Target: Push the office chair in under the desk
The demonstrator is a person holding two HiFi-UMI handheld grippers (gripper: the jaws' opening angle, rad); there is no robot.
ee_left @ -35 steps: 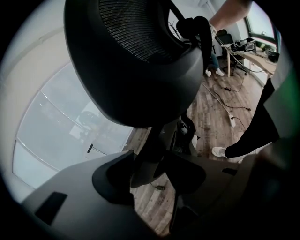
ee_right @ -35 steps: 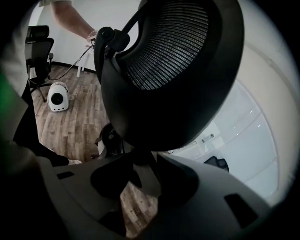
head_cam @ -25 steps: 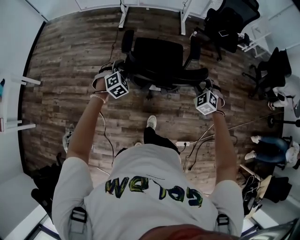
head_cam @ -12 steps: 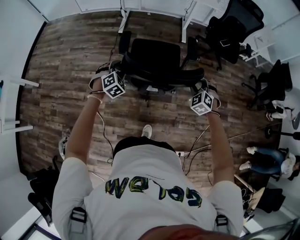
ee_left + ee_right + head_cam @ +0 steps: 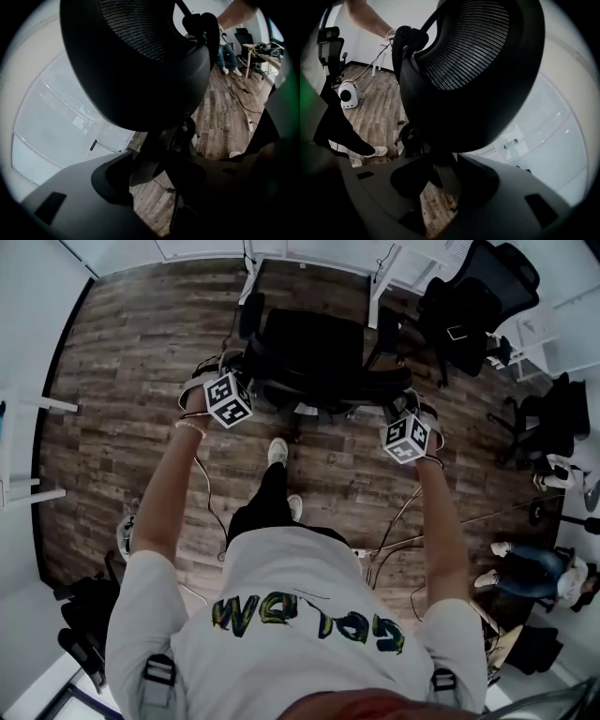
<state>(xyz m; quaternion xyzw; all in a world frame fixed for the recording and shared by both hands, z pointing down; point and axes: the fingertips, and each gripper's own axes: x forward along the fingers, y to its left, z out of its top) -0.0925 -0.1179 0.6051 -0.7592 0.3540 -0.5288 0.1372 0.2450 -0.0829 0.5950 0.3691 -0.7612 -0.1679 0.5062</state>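
The black office chair (image 5: 314, 338) stands on the wood floor, its seat partly under the white desk (image 5: 281, 249), whose legs (image 5: 247, 273) flank it. My left gripper (image 5: 232, 369) is shut on the left edge of the mesh backrest (image 5: 136, 61). My right gripper (image 5: 403, 401) is shut on the backrest's right edge (image 5: 473, 70). In each gripper view the backrest fills the space above the jaws, with its rim down between them. The left gripper (image 5: 150, 180) and right gripper (image 5: 440, 183) both point slanting downward.
Other black chairs (image 5: 473, 287) stand at the back right, another (image 5: 553, 413) farther right. A seated person's legs (image 5: 534, 573) show at right. Cables (image 5: 394, 526) trail over the floor. A white table (image 5: 19, 446) is at left. A small white device (image 5: 347, 96) sits on the floor.
Both grippers and the chair have moved toward the desk, up the picture. The seat now reaches farther between the desk legs. The person has stepped forward after it.
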